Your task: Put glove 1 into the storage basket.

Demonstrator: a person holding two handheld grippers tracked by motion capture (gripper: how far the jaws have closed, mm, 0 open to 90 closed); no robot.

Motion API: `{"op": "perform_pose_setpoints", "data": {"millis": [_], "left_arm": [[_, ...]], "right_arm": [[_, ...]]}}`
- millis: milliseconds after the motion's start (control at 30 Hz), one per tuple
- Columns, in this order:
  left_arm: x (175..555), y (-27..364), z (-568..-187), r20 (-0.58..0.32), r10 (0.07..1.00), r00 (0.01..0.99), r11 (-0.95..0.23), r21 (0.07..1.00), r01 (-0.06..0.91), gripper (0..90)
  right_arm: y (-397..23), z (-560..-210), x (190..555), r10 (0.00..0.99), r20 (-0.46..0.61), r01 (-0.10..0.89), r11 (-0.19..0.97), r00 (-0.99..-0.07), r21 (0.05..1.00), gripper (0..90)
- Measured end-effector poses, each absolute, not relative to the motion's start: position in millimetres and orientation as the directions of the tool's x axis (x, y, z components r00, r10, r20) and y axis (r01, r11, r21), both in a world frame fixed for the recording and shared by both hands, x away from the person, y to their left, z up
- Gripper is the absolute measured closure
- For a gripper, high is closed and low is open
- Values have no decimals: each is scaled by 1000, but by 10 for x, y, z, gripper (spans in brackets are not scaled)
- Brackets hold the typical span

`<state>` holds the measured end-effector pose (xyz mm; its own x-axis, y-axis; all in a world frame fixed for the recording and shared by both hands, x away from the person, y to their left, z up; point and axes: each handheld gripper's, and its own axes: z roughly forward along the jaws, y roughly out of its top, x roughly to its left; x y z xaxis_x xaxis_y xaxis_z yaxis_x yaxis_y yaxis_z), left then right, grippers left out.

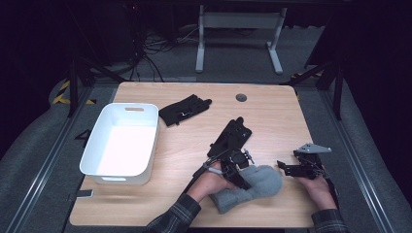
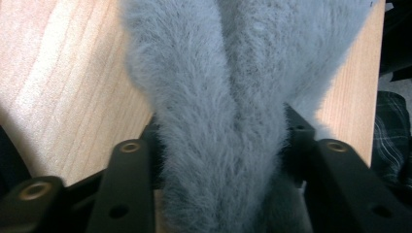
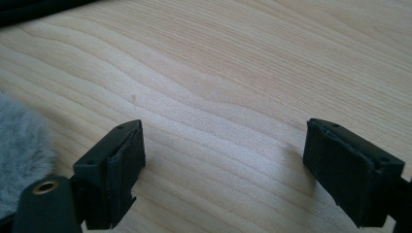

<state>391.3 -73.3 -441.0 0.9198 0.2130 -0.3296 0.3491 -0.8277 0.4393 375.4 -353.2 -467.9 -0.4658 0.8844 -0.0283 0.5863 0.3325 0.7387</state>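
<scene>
A fluffy grey mitten [image 1: 260, 187] lies on the wooden table near its front edge. My left gripper [image 1: 241, 175] points down onto the mitten's left end. In the left gripper view the grey mitten [image 2: 223, 87] runs up between the two black jaws of the left gripper [image 2: 223, 145], and its fur narrows where they squeeze it. My right gripper [image 1: 286, 167] rests just right of the mitten. In the right gripper view the right gripper [image 3: 223, 145] stands open with bare wood between its pads, and an edge of the mitten [image 3: 19, 141] shows at the left.
A white plastic bin [image 1: 156, 131] stands at the table's left. A black glove [image 1: 184, 110] lies behind it towards the middle. A round grommet [image 1: 241, 97] sits near the far edge. Desk legs and cables stand on the floor beyond.
</scene>
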Motion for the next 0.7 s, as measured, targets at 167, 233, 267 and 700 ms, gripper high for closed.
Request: {"op": "perform_pose_setpoints", "data": {"millis": [167,233,267,700], "left_arm": [[3925,-718,-4390,-334,213,918,-821,449,354,641],[3918,-708,-4372,-336,219,916,-818,449,360,655],[3914,-705,-4361,-338,222,915,-813,453,365,659],[3868,-606,-4161,-344,200,918,-783,507,360,668]], "right_arm": [[-3532,-4679,3754,884,-27,586,332,-467,739,157],[-3532,-4679,3754,884,-26,586,332,-468,739,157],[-3533,-4679,3754,883,-26,586,332,-468,739,158],[-3533,-4678,3755,883,-25,586,332,-468,739,159]]}}
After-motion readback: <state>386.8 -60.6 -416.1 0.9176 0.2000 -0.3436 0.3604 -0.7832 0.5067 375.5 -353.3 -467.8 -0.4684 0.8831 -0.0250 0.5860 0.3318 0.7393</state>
